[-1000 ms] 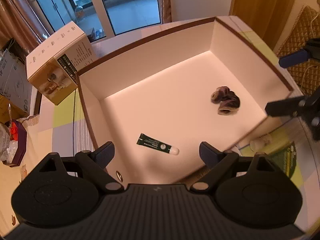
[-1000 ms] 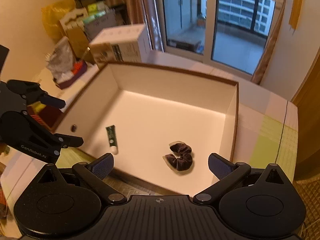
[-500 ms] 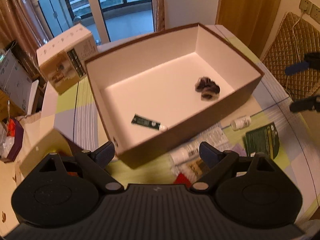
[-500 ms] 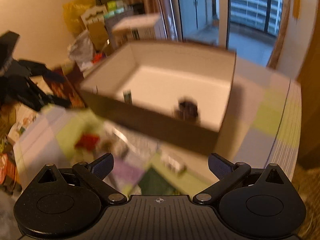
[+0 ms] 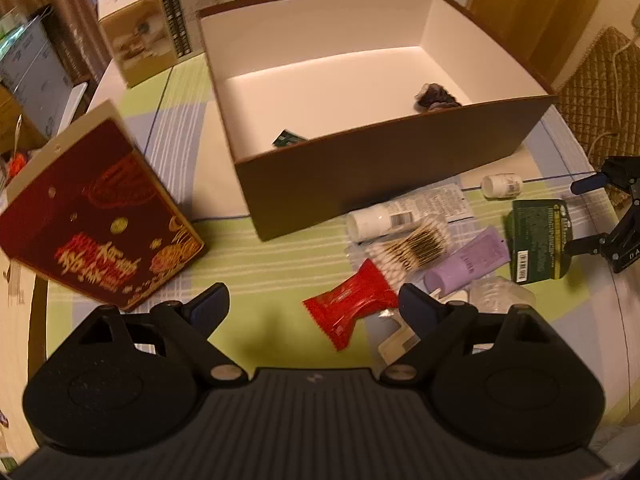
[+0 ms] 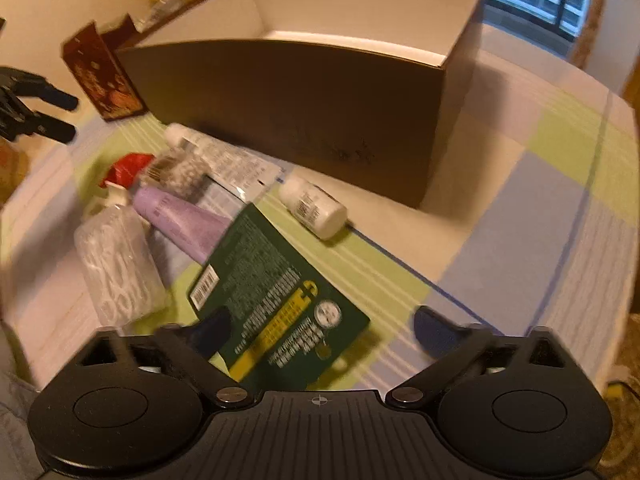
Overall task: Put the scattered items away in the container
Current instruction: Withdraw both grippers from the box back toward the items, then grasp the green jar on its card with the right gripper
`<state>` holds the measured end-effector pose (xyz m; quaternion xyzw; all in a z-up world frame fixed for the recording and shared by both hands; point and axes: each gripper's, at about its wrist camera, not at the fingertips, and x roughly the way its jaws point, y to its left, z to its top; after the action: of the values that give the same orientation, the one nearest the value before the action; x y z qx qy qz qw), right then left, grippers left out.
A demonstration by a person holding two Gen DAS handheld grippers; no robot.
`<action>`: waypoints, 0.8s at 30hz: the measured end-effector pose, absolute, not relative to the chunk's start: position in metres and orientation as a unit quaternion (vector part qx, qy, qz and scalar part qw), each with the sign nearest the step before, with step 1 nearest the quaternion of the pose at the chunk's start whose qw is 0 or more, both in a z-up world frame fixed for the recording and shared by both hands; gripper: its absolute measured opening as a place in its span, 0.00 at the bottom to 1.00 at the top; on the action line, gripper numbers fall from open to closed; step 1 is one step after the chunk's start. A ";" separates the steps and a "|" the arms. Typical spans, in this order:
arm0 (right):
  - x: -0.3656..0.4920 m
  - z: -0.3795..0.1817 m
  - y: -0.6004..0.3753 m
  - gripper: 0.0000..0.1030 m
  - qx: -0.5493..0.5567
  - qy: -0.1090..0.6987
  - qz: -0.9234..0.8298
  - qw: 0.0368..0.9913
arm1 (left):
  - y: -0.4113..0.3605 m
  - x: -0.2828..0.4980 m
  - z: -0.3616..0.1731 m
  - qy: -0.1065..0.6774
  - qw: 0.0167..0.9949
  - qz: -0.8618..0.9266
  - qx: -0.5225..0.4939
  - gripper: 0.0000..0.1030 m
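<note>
With our right gripper [image 6: 320, 326] closing, empty, over the green packet [image 6: 276, 296] at lower centre, we straddle its edges; left gripper [image 5: 312, 306] stays wide.

checked tablecloth [image 5: 280, 264], red carton [image 5: 100, 216], printed carton [image 5: 156, 28]

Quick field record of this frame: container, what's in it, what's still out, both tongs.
container: brown box, open top, white inside
inside: dark scrunchie; green tube, mostly hidden by the near wall
outside: red packet, cotton swabs, purple tube, green card, small white bottle
left tongs: open, empty, above the red packet
right tongs: open, jaws have just been closing, green card between them, not gripped
</note>
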<state>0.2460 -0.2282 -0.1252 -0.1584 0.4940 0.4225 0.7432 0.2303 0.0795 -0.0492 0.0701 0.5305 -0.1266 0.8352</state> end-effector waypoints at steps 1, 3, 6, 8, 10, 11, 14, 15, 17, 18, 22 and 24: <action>0.248 -0.127 -0.228 0.80 -0.158 0.493 0.429 0.740 | 0.081 0.230 -0.050 0.532 0.835 -0.123 0.069 0.87; 0.249 -0.130 -0.228 0.73 -0.169 0.486 0.445 0.733 | 0.083 0.230 -0.052 0.536 0.833 -0.118 0.067 0.87; 0.246 -0.128 -0.228 0.45 -0.176 0.482 0.467 0.720 | 0.084 0.230 -0.056 0.543 0.830 -0.112 0.067 0.87; 0.243 -0.123 -0.230 0.23 -0.178 0.477 0.481 0.714 | 0.084 0.229 -0.058 0.546 0.828 -0.110 0.068 0.87; 0.238 -0.114 -0.232 0.15 -0.183 0.468 0.484 0.716 | 0.083 0.228 -0.060 0.548 0.827 -0.109 0.069 0.87; 0.233 -0.110 -0.233 0.12 -0.191 0.462 0.486 0.717 | 0.083 0.227 -0.061 0.548 0.826 -0.109 0.070 0.87; 0.207 -0.095 -0.232 0.10 -0.219 0.433 0.498 0.719 | 0.081 0.225 -0.063 0.551 0.824 -0.110 0.069 0.87; 0.198 -0.090 -0.232 0.09 -0.224 0.424 0.503 0.719 | 0.081 0.224 -0.064 0.552 0.823 -0.111 0.069 0.87; 0.175 -0.080 -0.229 0.07 -0.248 0.399 0.513 0.719 | 0.080 0.222 -0.066 0.553 0.822 -0.113 0.067 0.87; 0.163 -0.075 -0.227 0.06 -0.265 0.385 0.515 0.718 | 0.079 0.221 -0.066 0.554 0.822 -0.113 0.066 0.87; 0.114 -0.059 -0.217 0.05 -0.335 0.331 0.520 0.712 | 0.078 0.217 -0.067 0.554 0.822 -0.116 0.061 0.87; 0.094 -0.056 -0.211 0.05 -0.355 0.325 0.527 0.700 | 0.078 0.214 -0.067 0.553 0.823 -0.117 0.060 0.87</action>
<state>0.0937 -0.2110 -0.0561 -0.3552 0.3254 0.5275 0.6998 0.2145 0.0777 -0.0665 0.0599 0.5533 -0.1166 0.8226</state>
